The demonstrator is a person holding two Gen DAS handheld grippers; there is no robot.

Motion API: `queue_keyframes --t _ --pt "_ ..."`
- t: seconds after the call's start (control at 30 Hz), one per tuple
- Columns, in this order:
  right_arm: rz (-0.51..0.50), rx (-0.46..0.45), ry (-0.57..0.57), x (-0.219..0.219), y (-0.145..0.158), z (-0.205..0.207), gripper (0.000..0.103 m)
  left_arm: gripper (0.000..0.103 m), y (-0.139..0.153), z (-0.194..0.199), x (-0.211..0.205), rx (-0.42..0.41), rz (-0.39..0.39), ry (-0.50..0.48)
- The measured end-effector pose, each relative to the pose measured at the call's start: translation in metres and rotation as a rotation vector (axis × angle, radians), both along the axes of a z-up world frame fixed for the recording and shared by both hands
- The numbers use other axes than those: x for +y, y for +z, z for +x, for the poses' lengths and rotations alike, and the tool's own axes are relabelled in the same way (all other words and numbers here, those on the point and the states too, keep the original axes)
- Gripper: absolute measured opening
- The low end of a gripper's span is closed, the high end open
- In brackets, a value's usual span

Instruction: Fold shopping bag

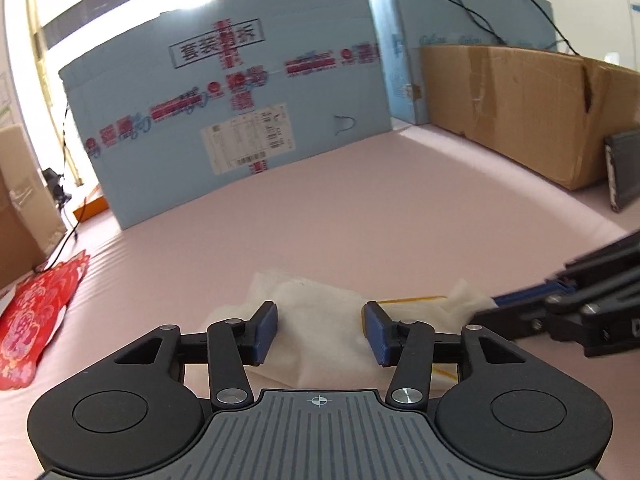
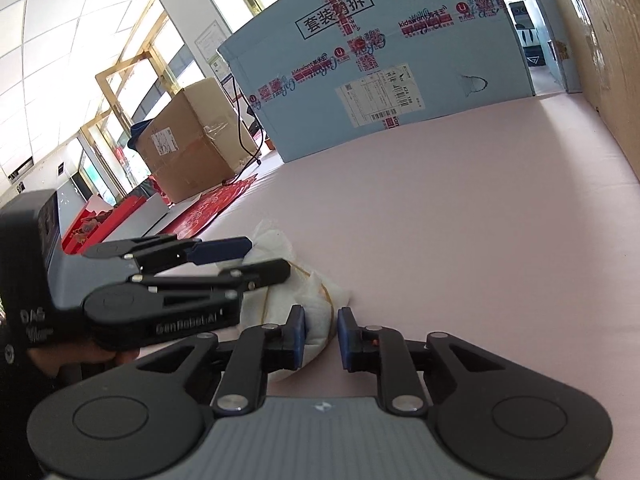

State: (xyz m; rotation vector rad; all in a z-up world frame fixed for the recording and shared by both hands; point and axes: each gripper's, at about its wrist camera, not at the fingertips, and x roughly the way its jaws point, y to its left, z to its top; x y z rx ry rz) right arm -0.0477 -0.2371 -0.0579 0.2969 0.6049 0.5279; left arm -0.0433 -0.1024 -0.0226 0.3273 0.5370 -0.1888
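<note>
White crumpled shopping bag [image 1: 320,312] on pink counter [image 1: 400,208], left tongs [image 1: 319,330] spread over it, right tongs [image 2: 321,334] apart at its edge, blue carton [image 1: 240,112] at twelve o'clock.

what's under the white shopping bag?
Only the pink table surface shows around the white shopping bag. Anything directly beneath it is covered by the bag.

Black linkages, blue fingers [image 1: 266,328]
</note>
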Motion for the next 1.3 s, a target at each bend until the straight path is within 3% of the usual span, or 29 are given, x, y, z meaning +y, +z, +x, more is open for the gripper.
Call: queue_keyframes --t 0.1,0.2,0.3,0.37,0.4,0.53,0.7,0.8,0.87,0.97,1.03,1.1,1.17,1.23,1.3 --pt "-0.021 -0.004 0.004 0.006 0.003 0.001 0.035 0.048 -0.001 -0.007 0.008 -0.004 -0.057 -0.012" --pt "-0.031 -0.014 0.031 0.011 0.005 0.001 0.053 0.048 0.000 -0.010 0.021 -0.004 -0.118 -0.006" --pt "-0.054 -0.022 0.031 0.019 0.009 0.002 0.059 0.048 0.001 -0.012 0.032 -0.009 -0.170 0.021" --pt "-0.072 -0.038 0.020 0.023 0.009 0.003 0.054 0.048 0.000 -0.012 0.037 0.001 -0.195 0.024" --pt "-0.068 -0.036 0.024 0.024 0.009 0.004 0.036 0.048 0.000 -0.012 0.038 0.005 -0.198 0.016" --pt "-0.089 -0.049 0.042 0.030 0.009 0.006 0.023 0.048 0.002 -0.009 0.039 0.016 -0.196 -0.007" --pt "-0.297 -0.197 0.143 0.064 0.013 -0.017 0.017 0.048 0.010 0.004 0.041 0.010 -0.136 -0.068" --pt "-0.391 -0.272 0.189 0.078 0.013 -0.032 0.016 0.048 0.020 0.020 0.050 0.048 -0.170 -0.140" --pt "-0.444 -0.317 0.216 0.086 0.012 -0.040 0.016 0.048 0.026 0.034 0.059 0.097 -0.249 -0.199" --pt "-0.501 -0.396 0.279 0.095 0.012 -0.055 0.016 0.048 0.024 0.056 0.058 0.173 -0.281 -0.229" --pt "-0.575 -0.458 0.303 0.104 0.009 -0.065 0.016 0.048 0.015 0.067 0.051 0.236 -0.271 -0.251" --pt "-0.652 -0.484 0.289 0.110 0.004 -0.071 0.016 0.048 0.010 0.067 0.048 0.237 -0.225 -0.258" --pt "-0.646 -0.496 0.282 0.108 0.005 -0.074 0.016 0.049 0.010 0.064 0.059 0.210 -0.253 -0.218" --pt "-0.626 -0.505 0.277 0.105 0.008 -0.077 0.014 0.064 0.011 0.061 0.074 0.189 -0.273 -0.171" --pt "-0.606 -0.515 0.271 0.102 0.010 -0.080 0.014 0.067 0.012 0.058 0.084 0.179 -0.287 -0.145"
